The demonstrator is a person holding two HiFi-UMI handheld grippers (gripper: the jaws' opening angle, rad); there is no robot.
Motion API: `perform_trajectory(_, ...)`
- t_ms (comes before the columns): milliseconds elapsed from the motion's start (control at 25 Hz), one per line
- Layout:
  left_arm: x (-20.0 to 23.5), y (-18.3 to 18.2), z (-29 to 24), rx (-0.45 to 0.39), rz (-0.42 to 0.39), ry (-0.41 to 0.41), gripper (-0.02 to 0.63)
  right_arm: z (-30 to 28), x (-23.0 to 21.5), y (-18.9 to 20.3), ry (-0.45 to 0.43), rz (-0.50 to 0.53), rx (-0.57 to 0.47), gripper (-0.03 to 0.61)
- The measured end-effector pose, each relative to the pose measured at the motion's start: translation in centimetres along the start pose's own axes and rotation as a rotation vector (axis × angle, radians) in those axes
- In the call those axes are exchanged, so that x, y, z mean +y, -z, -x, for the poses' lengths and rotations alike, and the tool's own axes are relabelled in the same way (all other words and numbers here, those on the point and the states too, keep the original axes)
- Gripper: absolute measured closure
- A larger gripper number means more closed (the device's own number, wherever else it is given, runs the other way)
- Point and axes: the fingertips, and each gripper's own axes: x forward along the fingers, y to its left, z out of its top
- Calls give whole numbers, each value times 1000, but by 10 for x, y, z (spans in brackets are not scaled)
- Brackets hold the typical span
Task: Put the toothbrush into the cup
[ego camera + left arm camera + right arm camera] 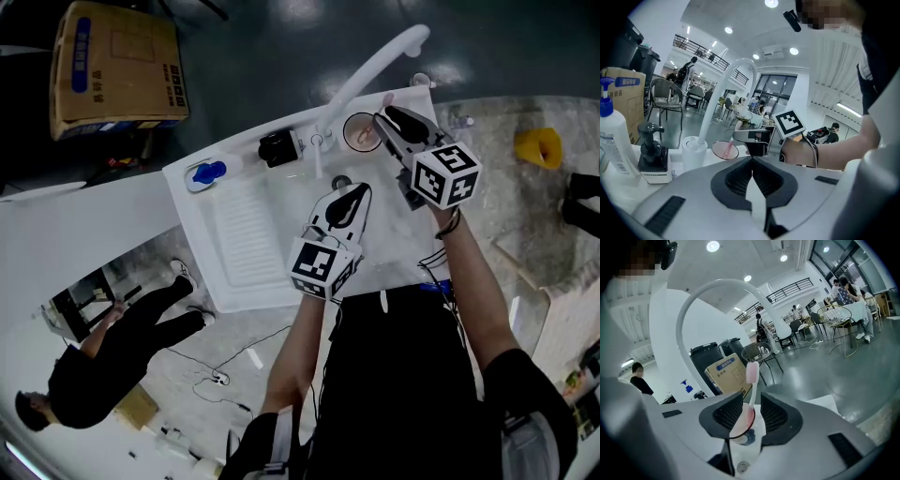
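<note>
Toothbrush (751, 376): pink, upright, bristle head on top; its handle runs down into the cup, passing between the right gripper's jaws.
Cup (359, 131): stands on the back ledge of the sink, just right of the faucet base; reddish rim and pinkish inside in the right gripper view.
Right gripper (752, 393): jaws apart, one on each side of the toothbrush handle, with a gap showing on both sides; it is over the cup at the right rear corner of the sink.
Left gripper (752, 159): jaws closed tip to tip with nothing between them; it hangs over the basin, pointed toward the faucet and cup.
Sink (244, 234): white, with a ribbed drainboard on the left and the basin on the right.
Faucet (375, 61): tall white arch rising from the back ledge, between the cup and the black pump.
Black pump (652, 152): on a white base, on the ledge left of the faucet.
Soap bottle (614, 140): white with a blue pump, left of the black pump.
Box (117, 66): cardboard, on the floor beyond the sink.
</note>
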Motion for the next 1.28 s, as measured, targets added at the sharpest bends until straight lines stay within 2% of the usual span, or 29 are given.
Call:
perform_trajectory(280, -8, -7, 8, -15, -19, 3, 603, 23, 18, -4, -18, 16, -18, 472)
perform_trajectory(400, -10, -10, 13, -26, -30, 3, 603, 37, 29, -6, -22, 51, -24, 534)
perform_trajectory(600, -25, -25, 33, -57, -48, -1, 603, 68, 53, -15, -43, 98, -44, 563)
perform_trajectory(920, -57, -53, 76, -131, -87, 9, 603, 128, 117, -29, -133, 219, -64, 563)
perform_trajectory(1120, -82, -70, 97, -183, -90, 25, 603, 168, 159, -28, -220, 180, -99, 565)
perform_trajectory(1280, -97, -76, 108, -218, -116, 16, 603, 195, 178, -15, -245, 239, -95, 565)
